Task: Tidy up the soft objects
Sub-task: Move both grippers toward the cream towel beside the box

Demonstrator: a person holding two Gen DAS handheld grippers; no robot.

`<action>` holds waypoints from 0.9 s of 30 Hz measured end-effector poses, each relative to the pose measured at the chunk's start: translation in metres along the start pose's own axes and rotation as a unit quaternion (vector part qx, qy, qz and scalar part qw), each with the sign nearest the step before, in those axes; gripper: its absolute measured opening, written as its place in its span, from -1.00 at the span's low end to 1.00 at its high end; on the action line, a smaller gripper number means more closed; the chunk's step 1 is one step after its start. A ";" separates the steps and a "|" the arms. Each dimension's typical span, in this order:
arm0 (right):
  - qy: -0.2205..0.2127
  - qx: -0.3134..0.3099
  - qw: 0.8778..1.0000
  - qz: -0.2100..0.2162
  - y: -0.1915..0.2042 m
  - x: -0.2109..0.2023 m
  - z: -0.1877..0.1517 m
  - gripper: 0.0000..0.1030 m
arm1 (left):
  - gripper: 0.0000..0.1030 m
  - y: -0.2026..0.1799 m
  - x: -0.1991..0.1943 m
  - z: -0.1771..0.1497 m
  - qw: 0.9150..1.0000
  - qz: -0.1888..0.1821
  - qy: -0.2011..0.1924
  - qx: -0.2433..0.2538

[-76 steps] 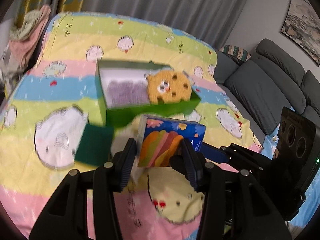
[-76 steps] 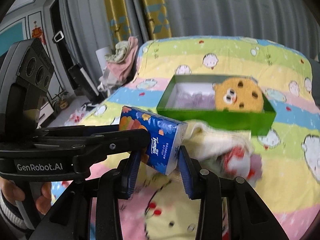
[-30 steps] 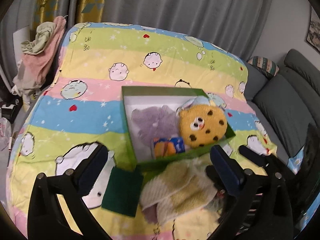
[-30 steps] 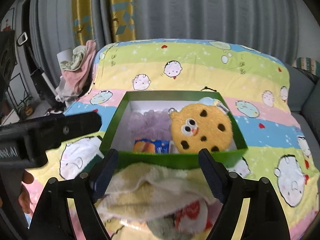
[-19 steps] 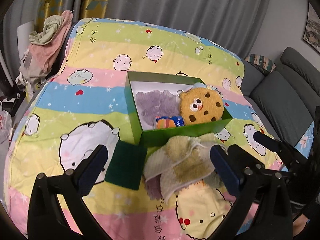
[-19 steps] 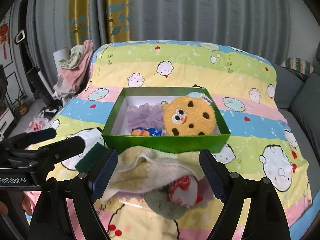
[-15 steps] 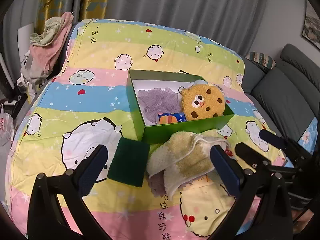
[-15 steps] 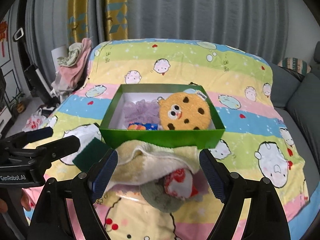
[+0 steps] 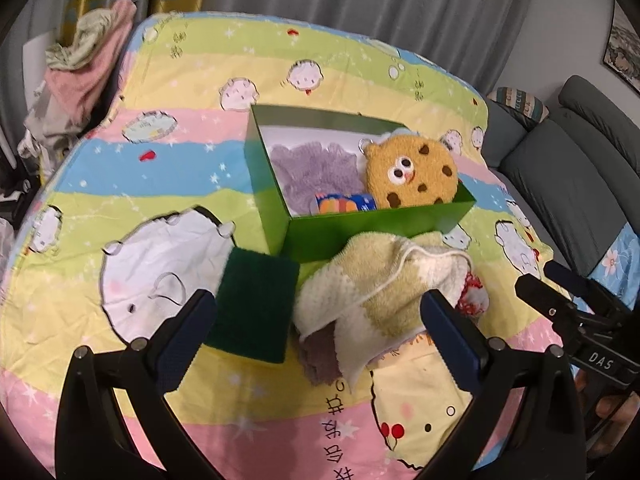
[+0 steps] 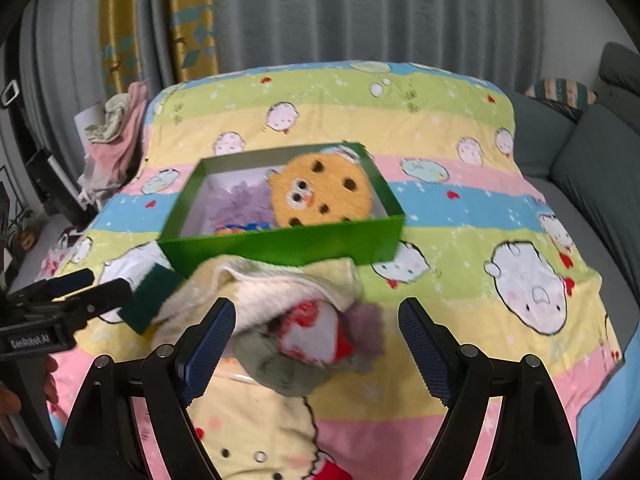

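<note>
Your 2 grippers, left gripper [image 9: 320, 320] and right gripper [image 10: 316, 330], gape empty over the yellow towel [image 9: 380, 280]; green box [image 9: 360, 228] beyond.

Both tools pitched downward, side by side. Left tool [image 9: 318, 326]: jaws wide apart, nothing between the 2 pads. Right tool [image 10: 316, 340]: jaws equally wide, empty. A hand [image 9: 612, 408] grips the right tool's handle.
</note>
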State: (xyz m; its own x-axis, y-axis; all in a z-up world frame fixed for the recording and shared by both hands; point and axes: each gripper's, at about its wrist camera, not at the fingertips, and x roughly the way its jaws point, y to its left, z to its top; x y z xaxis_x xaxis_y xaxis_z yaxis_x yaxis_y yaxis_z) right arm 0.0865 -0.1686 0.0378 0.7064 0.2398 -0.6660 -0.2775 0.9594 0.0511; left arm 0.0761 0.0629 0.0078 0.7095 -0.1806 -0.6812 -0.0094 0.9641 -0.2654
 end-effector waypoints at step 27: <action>0.025 0.099 0.986 0.130 -0.041 0.049 -0.014 0.64 | 0.10 -0.026 0.057 -0.024 0.993 -0.080 0.071 0.042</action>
State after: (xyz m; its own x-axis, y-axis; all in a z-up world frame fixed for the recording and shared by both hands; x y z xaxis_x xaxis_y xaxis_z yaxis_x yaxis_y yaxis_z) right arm 0.1231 -0.1986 -0.0074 0.5939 0.4789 -0.6465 -0.3093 0.8777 0.3661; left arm 0.0998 0.0231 -0.0402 0.5904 -0.3536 -0.7255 0.1586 0.9322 -0.3253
